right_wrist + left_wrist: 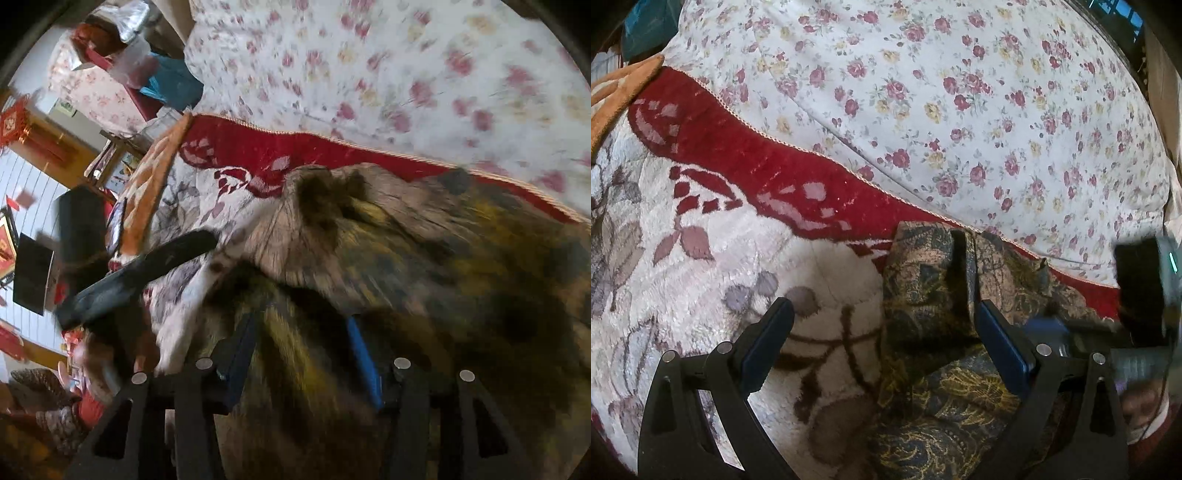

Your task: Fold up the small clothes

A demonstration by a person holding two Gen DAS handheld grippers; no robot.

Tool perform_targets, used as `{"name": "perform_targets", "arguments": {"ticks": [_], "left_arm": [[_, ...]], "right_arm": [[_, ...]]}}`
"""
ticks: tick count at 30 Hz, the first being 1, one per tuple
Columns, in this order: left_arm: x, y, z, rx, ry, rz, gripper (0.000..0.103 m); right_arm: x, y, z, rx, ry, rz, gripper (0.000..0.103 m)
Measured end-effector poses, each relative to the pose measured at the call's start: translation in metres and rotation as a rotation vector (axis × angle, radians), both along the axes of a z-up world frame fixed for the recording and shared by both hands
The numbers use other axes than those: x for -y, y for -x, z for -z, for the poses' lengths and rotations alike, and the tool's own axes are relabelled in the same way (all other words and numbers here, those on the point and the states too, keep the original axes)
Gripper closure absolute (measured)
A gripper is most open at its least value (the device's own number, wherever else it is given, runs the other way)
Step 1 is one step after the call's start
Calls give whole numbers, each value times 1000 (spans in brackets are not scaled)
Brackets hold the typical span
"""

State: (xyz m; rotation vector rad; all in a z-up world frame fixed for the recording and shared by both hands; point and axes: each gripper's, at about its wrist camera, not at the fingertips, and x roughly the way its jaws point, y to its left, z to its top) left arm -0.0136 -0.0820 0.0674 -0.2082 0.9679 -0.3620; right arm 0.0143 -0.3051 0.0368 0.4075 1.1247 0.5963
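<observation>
A dark paisley-patterned garment (931, 314) in olive, blue and tan lies on a plush white-and-red blanket (720, 236). My left gripper (884, 314) is open, its fingers straddling the garment's left edge just above it. In the right wrist view the same garment (424, 258) fills the lower right, blurred by motion. My right gripper (301, 336) is open over the garment, with cloth lying between its blue pads (360, 350). The left gripper (147, 266) shows as a dark blurred bar at the left of the right wrist view.
A white floral quilt (960, 92) covers the bed beyond the blanket's red border (768, 166). An orange cloth (624, 92) lies at the far left. A room with furniture and red decorations (22, 125) shows at the left.
</observation>
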Motion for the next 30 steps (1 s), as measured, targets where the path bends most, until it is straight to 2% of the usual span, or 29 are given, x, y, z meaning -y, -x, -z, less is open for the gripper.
{"name": "perform_targets", "arguments": {"ticks": [2, 3, 5, 7, 10, 12, 14, 16, 18, 19, 21, 22, 23, 26, 28, 30], "left_arm": [[-1, -3, 3, 1, -19, -7, 5], [-2, -6, 7, -14, -30, -17, 5], [-6, -8, 10, -38, -15, -24, 5], [-10, -7, 8, -38, 5, -33, 5], [-14, -6, 5, -29, 17, -46, 5], [-14, -6, 8, -44, 7, -45, 5], [-14, -5, 8, -46, 5, -47, 5], [-14, -5, 7, -45, 7, -50, 5], [-15, -6, 7, -44, 8, -46, 5], [-15, -6, 6, -41, 5, -49, 5], [-18, -8, 7, -43, -3, -59, 5], [-19, -9, 7, -50, 4, -61, 5], [-21, -9, 8, -57, 12, -63, 5], [-25, -10, 6, -61, 34, -74, 5], [-27, -10, 6, -64, 43, -83, 5], [-28, -11, 8, -75, 47, -83, 5]], "right_arm": [[4, -26, -8, 67, -12, 106, 53], [12, -37, -17, 124, 23, 207, 53], [23, -39, -28, 140, 41, 293, 53], [16, -26, -39, 169, 81, 241, 53], [-8, 10, -48, 250, 255, 164, 53], [-20, 27, -44, 274, 275, 100, 53], [-36, 28, -27, 215, 252, 28, 53], [-42, 15, -9, 137, 271, -1, 53], [-45, -9, -5, 118, 246, 23, 53], [-39, -20, -11, 137, 201, 69, 53], [-17, -32, -36, 235, 101, 207, 52], [-4, -34, -47, 269, 90, 289, 49], [5, -33, -53, 265, 98, 336, 41], [0, -16, -54, 240, 196, 269, 37], [-9, 11, -49, 278, 327, 207, 37], [-17, 34, -43, 322, 412, 167, 37]]}}
